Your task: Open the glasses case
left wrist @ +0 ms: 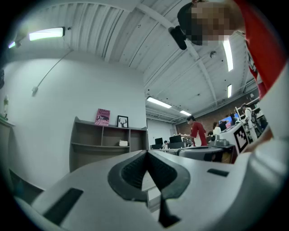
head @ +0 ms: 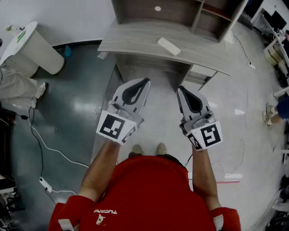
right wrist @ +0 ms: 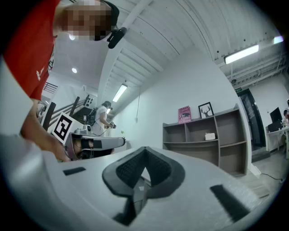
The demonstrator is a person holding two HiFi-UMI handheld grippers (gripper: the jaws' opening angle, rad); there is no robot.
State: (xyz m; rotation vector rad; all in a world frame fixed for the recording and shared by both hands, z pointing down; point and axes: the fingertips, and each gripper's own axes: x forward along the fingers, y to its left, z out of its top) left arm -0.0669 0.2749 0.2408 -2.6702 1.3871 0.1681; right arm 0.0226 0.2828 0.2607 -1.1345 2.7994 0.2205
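A white oblong glasses case [head: 169,46] lies shut on the grey desk [head: 135,43], near its middle. Both grippers hang in front of the person's body, well short of the desk and apart from the case. My left gripper [head: 145,81] has its jaws closed together with nothing between them, and its own view shows the dark pads [left wrist: 135,171] meeting at the tip. My right gripper [head: 180,89] is likewise shut and empty, with its pads [right wrist: 156,169] touching. In both gripper views the jaws point slightly upward at the room, and the case does not show there.
A grey shelf unit [head: 180,11] stands at the back of the desk, with a small white object [left wrist: 123,143] inside and a pink book [left wrist: 103,117] and a framed picture [right wrist: 205,109] on top. A white round stand [head: 34,45] is at the left. Cables [head: 45,149] run over the floor.
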